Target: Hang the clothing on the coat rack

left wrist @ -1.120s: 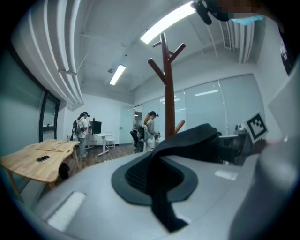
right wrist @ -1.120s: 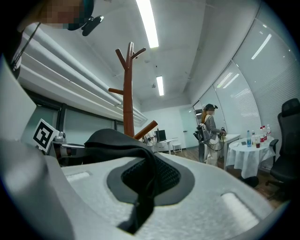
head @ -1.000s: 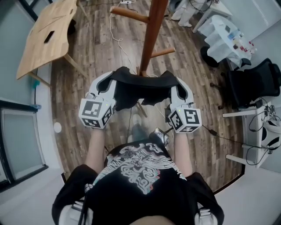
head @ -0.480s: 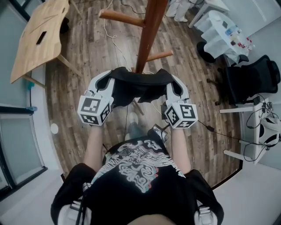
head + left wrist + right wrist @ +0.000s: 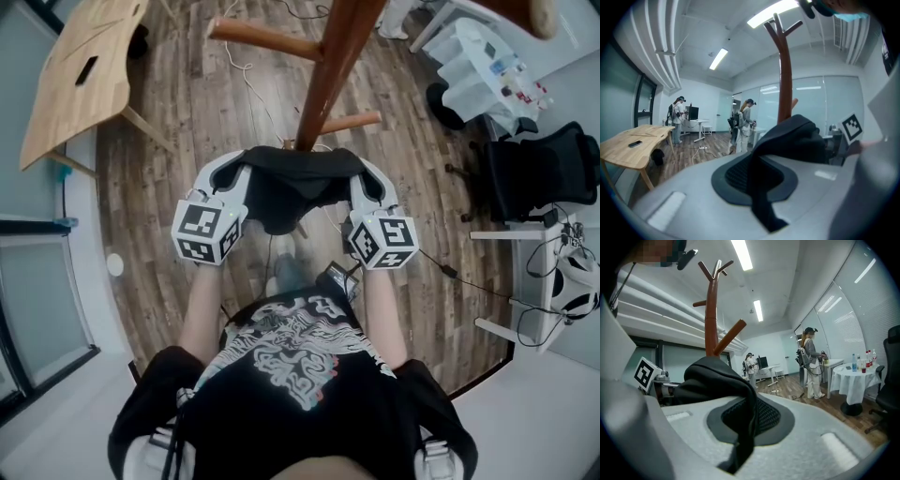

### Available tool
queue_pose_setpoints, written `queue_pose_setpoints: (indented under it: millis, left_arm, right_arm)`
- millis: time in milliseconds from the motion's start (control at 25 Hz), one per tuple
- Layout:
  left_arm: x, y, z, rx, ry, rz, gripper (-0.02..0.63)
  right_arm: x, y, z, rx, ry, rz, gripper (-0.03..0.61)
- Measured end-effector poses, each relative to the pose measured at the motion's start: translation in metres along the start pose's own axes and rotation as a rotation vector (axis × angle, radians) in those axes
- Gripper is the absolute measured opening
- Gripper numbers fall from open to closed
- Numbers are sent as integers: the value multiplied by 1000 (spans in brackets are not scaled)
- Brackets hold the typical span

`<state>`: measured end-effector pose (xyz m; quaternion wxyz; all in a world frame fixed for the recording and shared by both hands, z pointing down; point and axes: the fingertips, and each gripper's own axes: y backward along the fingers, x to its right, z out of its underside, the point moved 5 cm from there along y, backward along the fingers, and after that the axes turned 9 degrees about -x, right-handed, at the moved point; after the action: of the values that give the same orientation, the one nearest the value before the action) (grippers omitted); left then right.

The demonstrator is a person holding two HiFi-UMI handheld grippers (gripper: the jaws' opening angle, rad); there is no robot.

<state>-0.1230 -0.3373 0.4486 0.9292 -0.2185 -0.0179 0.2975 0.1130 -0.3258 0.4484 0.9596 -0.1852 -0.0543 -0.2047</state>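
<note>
Claws (image 5: 246, 172) (image 5: 362, 172) on clothing (image 5: 296, 184), coat rack (image 5: 328, 75) ahead

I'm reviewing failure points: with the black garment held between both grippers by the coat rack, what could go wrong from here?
1. The left gripper and right gripper each pinch only a thin fold of the black garment; it may slip when lifted.
2. Its loose middle hangs near a low peg of the coat rack and might snag.
3. A white cable lies on the floor by the rack; a foot could catch it.
</note>
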Motion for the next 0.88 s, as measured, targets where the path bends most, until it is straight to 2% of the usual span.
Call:
queue_pose_setpoints:
  millis: [120,280,800,880]
  left_arm:
    - [1,-8,6,-22,34,7,-2]
    - [2,-16,15,-57,40,16,-2]
    - [5,-25,36,-112,86,43,0]
    - [7,-26,38,-121,88,44,0]
  right_arm:
    - [-3,-10,11,-49,6,-34,10]
    - [-10,-20,24,-99,5,-68,11]
    - [-18,-25,44,-155,-7,-98,14]
    - [-17,-24,48,-167,-6,-101,37]
